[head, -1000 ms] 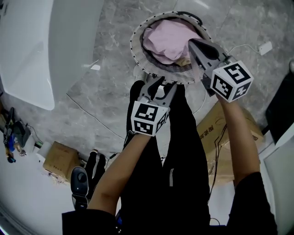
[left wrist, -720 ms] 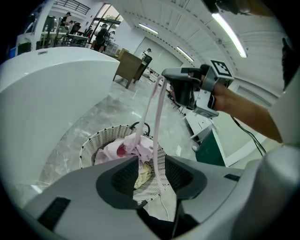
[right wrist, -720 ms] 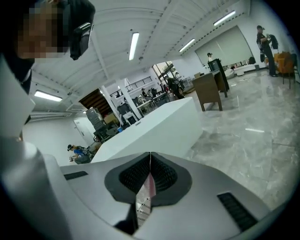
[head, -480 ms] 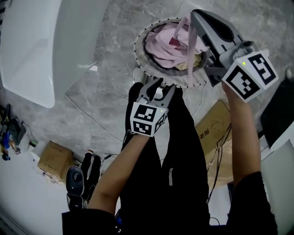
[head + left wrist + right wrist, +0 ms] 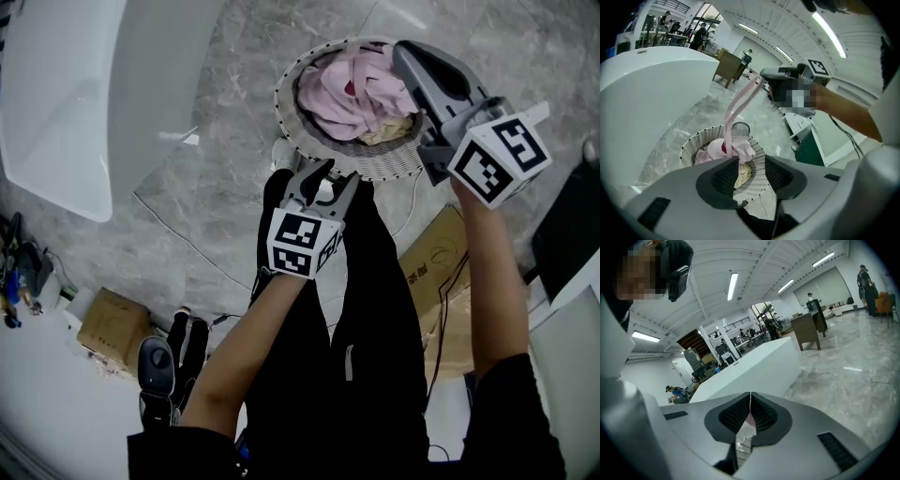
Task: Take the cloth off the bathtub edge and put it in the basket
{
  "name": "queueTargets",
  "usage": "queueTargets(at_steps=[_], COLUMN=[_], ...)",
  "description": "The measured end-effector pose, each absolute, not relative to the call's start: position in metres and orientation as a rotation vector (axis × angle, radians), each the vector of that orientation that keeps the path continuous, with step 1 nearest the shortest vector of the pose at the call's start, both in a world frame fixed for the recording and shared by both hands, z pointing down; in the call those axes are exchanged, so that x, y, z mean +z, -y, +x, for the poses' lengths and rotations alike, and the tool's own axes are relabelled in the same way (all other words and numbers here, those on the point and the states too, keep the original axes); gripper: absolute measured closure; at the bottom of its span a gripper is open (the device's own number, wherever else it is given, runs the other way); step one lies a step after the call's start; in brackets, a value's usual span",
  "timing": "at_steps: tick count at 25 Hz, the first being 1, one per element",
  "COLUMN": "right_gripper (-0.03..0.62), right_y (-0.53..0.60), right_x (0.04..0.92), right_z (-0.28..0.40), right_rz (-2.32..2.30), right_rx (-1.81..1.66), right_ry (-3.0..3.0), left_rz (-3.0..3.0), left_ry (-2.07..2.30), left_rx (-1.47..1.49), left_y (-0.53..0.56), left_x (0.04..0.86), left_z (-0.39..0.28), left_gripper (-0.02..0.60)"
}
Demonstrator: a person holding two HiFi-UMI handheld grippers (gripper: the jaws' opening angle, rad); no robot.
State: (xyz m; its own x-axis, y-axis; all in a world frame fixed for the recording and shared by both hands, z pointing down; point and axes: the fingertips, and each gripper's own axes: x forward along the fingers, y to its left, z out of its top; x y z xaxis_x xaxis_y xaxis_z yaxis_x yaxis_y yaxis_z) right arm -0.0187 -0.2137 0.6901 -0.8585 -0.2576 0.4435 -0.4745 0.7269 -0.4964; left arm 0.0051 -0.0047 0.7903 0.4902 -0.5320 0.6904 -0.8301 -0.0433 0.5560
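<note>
- The white bathtub (image 5: 66, 94) fills the left of the head view, standing on grey marble floor (image 5: 216, 122); its rim is bare where it shows
- Below it, near the person's left foot, sits a small cardboard box (image 5: 108, 328)
- The left gripper (image 5: 337, 173) hangs in the middle, just short of the basket; its own view shows the jaws apart with nothing between them, only the basket seen through the gap
- The round white perforated basket (image 5: 375, 167) stands on the floor just beyond the left gripper; the pink cloth (image 5: 352, 84) lies heaped inside it, well apart from the bathtub
- From the heap one narrow strip of the cloth rises taut, up and to the right in the left gripper view
- The right gripper (image 5: 401, 47) hovers over the basket's right rim; its jaws are pressed together on that pink strip, a sliver of which shows between the pads (image 5: 761, 416)
</note>
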Motion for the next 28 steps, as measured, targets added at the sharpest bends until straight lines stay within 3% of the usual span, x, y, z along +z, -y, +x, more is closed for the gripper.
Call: queueTargets(at_steps=[13,16,18,28], right_gripper=[0.557,0.531,0.442,0.442], right_y=[0.123,0.118,0.114,0.100], right_x=[0.808,0.807,0.801,0.725], right_z=[0.046,0.051,0.054,0.089], right_rz=[0.627,0.651,0.666,0.932], right_rx=[0.932,0.928,0.937,0.913], right_ry=[2.213,2.205,2.202,2.255], left_rz=[1.734,1.748,1.754,1.934], left_ry=[1.149,1.137,1.130,1.098], left_rx=[0.396,0.391,0.387,0.397], left_y=[-0.010,-0.009,-0.010,0.000], left_x=[0.796,0.794,0.788,0.734], left_z=[0.011,0.015,0.018,0.025], left_gripper=[0.397,0.397,0.397,0.397])
